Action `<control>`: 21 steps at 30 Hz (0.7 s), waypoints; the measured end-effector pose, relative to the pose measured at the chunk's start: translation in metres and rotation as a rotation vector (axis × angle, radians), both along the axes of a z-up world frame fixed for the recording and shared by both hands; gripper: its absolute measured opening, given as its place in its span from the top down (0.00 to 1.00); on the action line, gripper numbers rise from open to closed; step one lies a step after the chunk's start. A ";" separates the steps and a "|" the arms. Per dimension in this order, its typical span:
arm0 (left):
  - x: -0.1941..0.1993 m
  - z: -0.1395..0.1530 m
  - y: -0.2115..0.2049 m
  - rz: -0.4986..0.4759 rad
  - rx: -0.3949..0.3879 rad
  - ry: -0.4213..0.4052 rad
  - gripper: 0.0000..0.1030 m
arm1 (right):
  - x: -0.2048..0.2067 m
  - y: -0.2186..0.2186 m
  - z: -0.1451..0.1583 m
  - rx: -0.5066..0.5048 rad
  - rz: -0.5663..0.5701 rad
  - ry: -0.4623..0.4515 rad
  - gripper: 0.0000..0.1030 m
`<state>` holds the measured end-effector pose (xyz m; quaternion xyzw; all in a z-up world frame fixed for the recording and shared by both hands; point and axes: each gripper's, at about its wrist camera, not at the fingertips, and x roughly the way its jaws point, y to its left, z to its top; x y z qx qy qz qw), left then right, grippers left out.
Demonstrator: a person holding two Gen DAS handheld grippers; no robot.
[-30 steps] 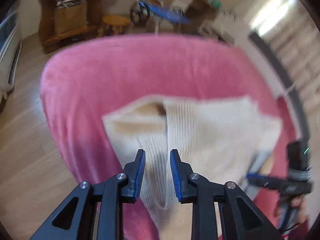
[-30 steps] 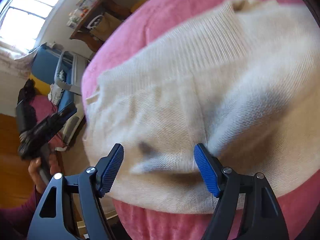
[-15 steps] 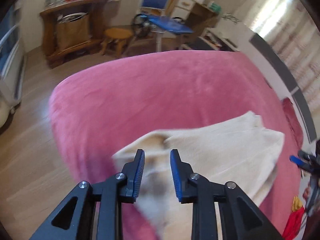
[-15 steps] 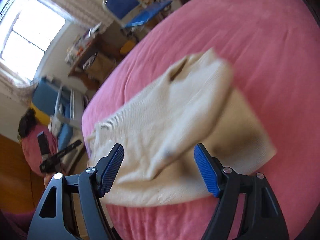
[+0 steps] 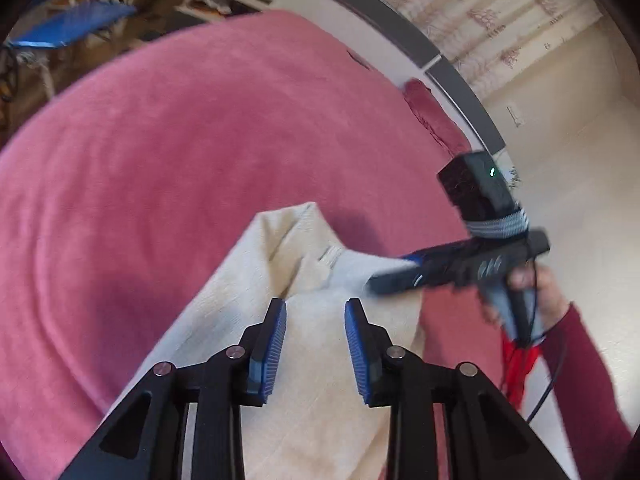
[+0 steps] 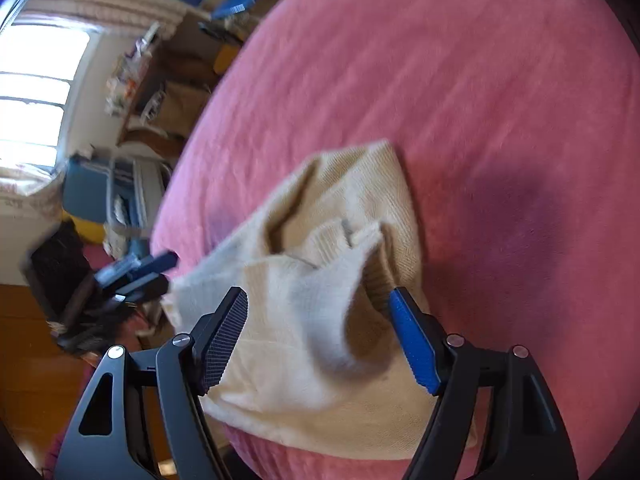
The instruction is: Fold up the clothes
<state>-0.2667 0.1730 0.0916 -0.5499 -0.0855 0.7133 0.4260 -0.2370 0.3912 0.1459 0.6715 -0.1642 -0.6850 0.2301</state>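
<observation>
Sweater (image 6: 320, 320) now bunched rather than spread flat, lying on the pink bedspread (image 6: 460, 100) near its edge; left gripper (image 5: 315, 344) and right gripper (image 6: 318, 340) both gape apart above it, holding nothing

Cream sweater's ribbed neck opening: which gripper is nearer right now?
Right. The right gripper hangs open just before the neck opening; the left gripper sits farther back over the sweater.
</observation>
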 end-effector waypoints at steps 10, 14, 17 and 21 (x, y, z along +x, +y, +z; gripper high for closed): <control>-0.023 -0.040 0.003 0.043 -0.071 -0.108 0.68 | 0.026 -0.044 -0.020 0.119 0.129 0.196 0.77; -0.012 -0.047 -0.018 0.064 -0.086 -0.107 0.68 | 0.033 -0.064 -0.012 0.246 0.149 0.286 0.56; -0.009 -0.048 -0.033 0.099 -0.073 -0.139 0.68 | 0.033 -0.072 -0.013 0.204 0.123 0.262 0.44; -0.005 -0.049 -0.053 0.140 -0.048 -0.165 0.68 | 0.031 -0.090 -0.011 0.256 0.147 0.293 0.18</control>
